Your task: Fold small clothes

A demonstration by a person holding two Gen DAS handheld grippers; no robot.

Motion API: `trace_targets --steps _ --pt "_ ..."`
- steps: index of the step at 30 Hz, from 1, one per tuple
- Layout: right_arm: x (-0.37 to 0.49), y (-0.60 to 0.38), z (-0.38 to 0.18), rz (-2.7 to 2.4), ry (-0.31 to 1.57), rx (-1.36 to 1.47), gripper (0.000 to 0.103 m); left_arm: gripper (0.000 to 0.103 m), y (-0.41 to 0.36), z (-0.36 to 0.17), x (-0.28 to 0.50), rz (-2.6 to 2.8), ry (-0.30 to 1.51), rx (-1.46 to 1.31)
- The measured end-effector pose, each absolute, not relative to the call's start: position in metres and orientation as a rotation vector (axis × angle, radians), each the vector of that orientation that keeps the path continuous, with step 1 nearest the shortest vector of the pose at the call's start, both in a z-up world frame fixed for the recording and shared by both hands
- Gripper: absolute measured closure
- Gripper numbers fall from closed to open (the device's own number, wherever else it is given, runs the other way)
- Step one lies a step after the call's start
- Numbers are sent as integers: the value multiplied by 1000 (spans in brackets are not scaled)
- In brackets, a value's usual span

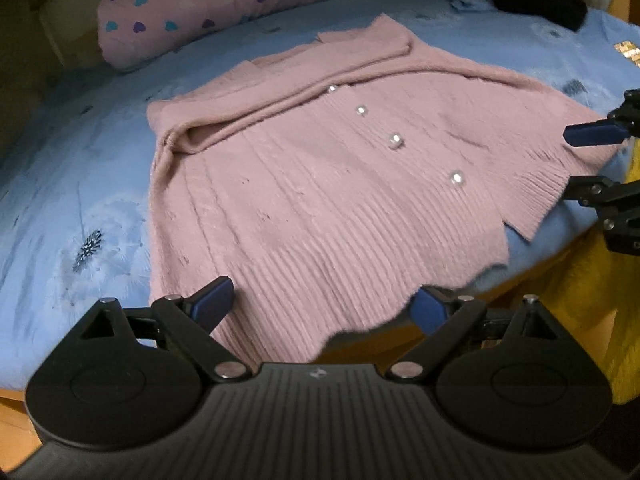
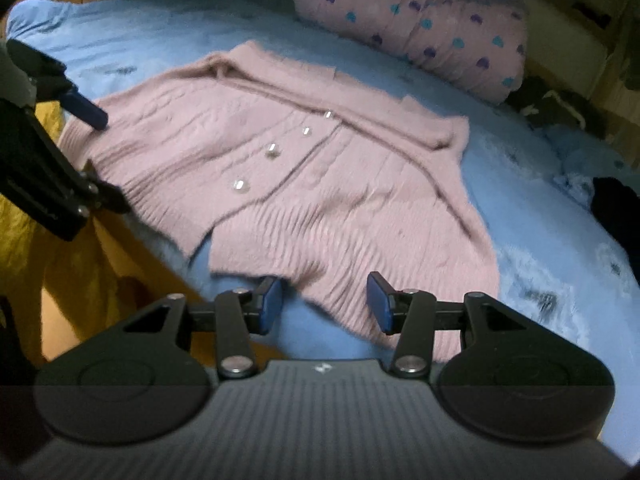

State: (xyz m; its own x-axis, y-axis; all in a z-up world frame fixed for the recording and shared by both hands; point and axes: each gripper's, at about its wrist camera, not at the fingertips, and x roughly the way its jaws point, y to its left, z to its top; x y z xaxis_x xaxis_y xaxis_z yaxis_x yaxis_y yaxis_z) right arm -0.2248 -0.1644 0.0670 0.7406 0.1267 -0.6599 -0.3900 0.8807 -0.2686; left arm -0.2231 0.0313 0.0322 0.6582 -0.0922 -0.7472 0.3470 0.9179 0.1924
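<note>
The pink cardigan (image 1: 320,184) lies flat and face up on the blue bedsheet (image 1: 72,184), button row (image 1: 396,141) uppermost, ribbed hem at the near edge of the bed. All positions below refer to that hem.

The left gripper (image 1: 320,308) sits at the hem with jaws wide apart; the ribbed edge lies between the two blue pads but neither pad presses on it. The right gripper (image 2: 326,302) sits at the opposite hem corner, jaws apart, with the corner of the knit in the gap and no clamping visible.

The garment's long axis runs from the hem away toward the collar, in line with both sets of fingers. The cardigan therefore lies directly ahead of and just below both grippers, one at each end of the hem; neither hand is clearly nearer.

Judgement: the next move is to close on both hem corners, then carry the hem toward the collar. A spotted pink pillow (image 2: 420,28) lies beyond the collar, well apart.
</note>
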Motion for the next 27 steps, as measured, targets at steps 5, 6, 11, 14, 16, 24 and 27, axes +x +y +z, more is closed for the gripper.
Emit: trace_targets --steps 5,6,11,14,16,24,27 --pt "-216 -164 66 279 670 -442 54 8 36 32 -212 -232 795 296" --pt "-214 -164 64 281 673 -439 54 8 36 32 -210 -224 790 295" --pt "-211 -163 59 280 665 -438 54 8 36 30 -199 -193 771 294" --pt "-209 -163 56 275 651 -438 54 8 37 28 -197 -186 772 277" --pt "-207 -163 55 265 644 -427 54 7 37 26 -195 -183 768 273" --pt "-199 -165 50 213 609 -378 54 3 40 18 -195 -150 755 258" --pt "-200 -164 49 204 599 -384 54 2 44 18 -194 -144 765 231"
